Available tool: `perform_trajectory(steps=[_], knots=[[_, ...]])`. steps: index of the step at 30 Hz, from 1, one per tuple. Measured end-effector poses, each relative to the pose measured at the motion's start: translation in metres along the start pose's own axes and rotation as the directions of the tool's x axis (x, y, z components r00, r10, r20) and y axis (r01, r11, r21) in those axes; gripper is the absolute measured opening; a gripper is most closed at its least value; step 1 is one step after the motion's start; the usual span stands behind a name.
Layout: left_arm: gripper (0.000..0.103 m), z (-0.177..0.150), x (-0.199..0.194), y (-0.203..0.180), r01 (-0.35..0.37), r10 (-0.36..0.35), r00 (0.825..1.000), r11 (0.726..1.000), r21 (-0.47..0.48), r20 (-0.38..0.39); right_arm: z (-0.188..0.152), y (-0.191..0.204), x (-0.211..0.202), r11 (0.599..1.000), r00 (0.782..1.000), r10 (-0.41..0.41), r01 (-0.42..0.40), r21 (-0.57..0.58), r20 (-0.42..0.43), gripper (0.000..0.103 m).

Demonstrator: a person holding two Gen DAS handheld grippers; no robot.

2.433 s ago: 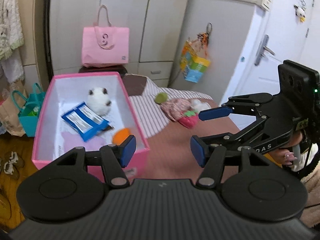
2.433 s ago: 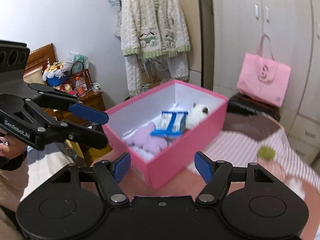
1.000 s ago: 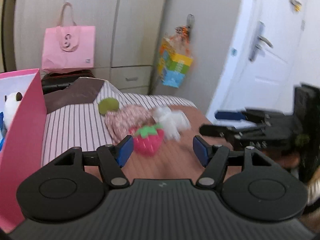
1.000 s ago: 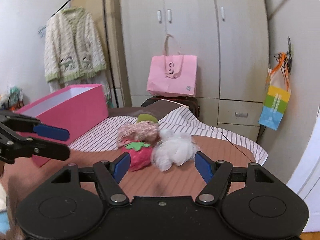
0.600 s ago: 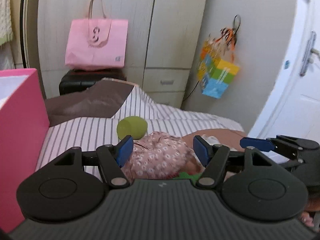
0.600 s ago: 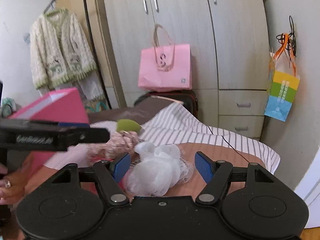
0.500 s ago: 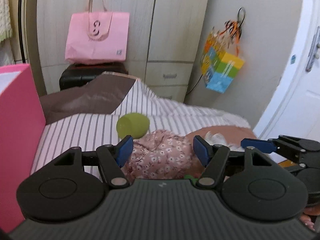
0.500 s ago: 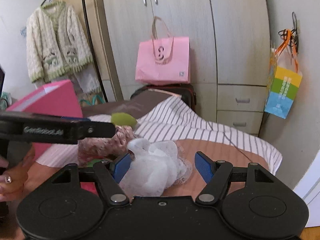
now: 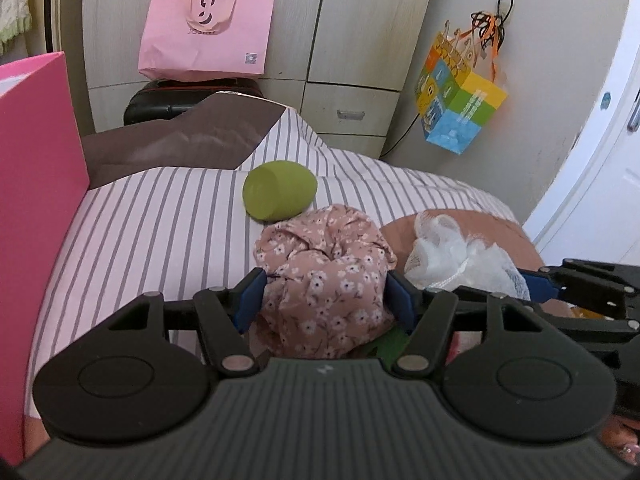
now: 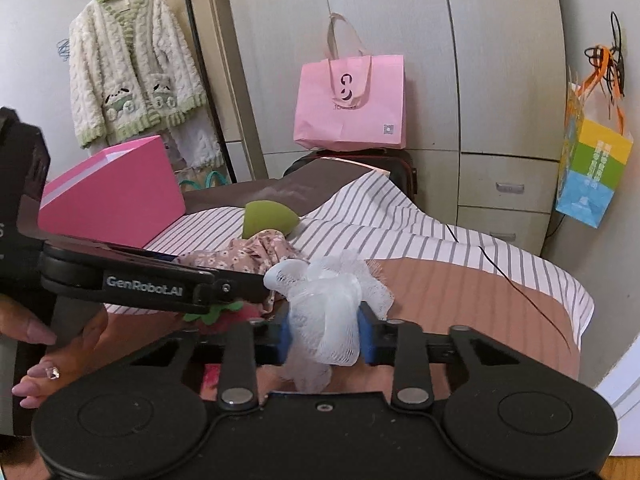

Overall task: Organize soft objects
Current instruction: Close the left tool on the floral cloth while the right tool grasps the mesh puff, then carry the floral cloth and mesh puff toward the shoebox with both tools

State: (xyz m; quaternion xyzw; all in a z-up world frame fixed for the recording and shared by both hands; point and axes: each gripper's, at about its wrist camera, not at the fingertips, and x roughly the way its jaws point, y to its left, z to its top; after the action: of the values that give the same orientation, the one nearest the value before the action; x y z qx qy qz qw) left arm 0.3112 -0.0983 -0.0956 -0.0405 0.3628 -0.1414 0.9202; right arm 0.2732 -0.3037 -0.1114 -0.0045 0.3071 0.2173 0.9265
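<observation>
My left gripper (image 9: 322, 300) is open, its blue pads on either side of a pink floral cloth bundle (image 9: 324, 276) on the bed. My right gripper (image 10: 326, 340) is shut on a white mesh pouf (image 10: 324, 312), which also shows in the left wrist view (image 9: 456, 256). A green egg-shaped sponge (image 9: 280, 196) lies on the striped sheet behind the floral bundle. A red strawberry plush (image 10: 224, 316) lies partly hidden under my left gripper. The pink box (image 10: 112, 200) stands at the left.
A pink tote bag (image 9: 208, 28) sits on a dark case against the wardrobe. A colourful paper bag (image 9: 460, 104) hangs on the wall at right. A knitted cardigan (image 10: 136, 72) hangs at the left. A white door (image 9: 600, 140) is at the far right.
Both grippers left the pink box and came to the pile. The left has come around the floral bundle. The right has shut on the white pouf.
</observation>
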Motion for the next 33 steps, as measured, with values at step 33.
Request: perform_trajectory(steps=[33], knots=[[0.02, -0.042, -0.129, 0.006, 0.046, -0.055, 0.99, 0.996, 0.074, 0.13, -0.013, 0.047, -0.073, 0.977, 0.975, -0.206, 0.209, -0.042, 0.079, 0.029]])
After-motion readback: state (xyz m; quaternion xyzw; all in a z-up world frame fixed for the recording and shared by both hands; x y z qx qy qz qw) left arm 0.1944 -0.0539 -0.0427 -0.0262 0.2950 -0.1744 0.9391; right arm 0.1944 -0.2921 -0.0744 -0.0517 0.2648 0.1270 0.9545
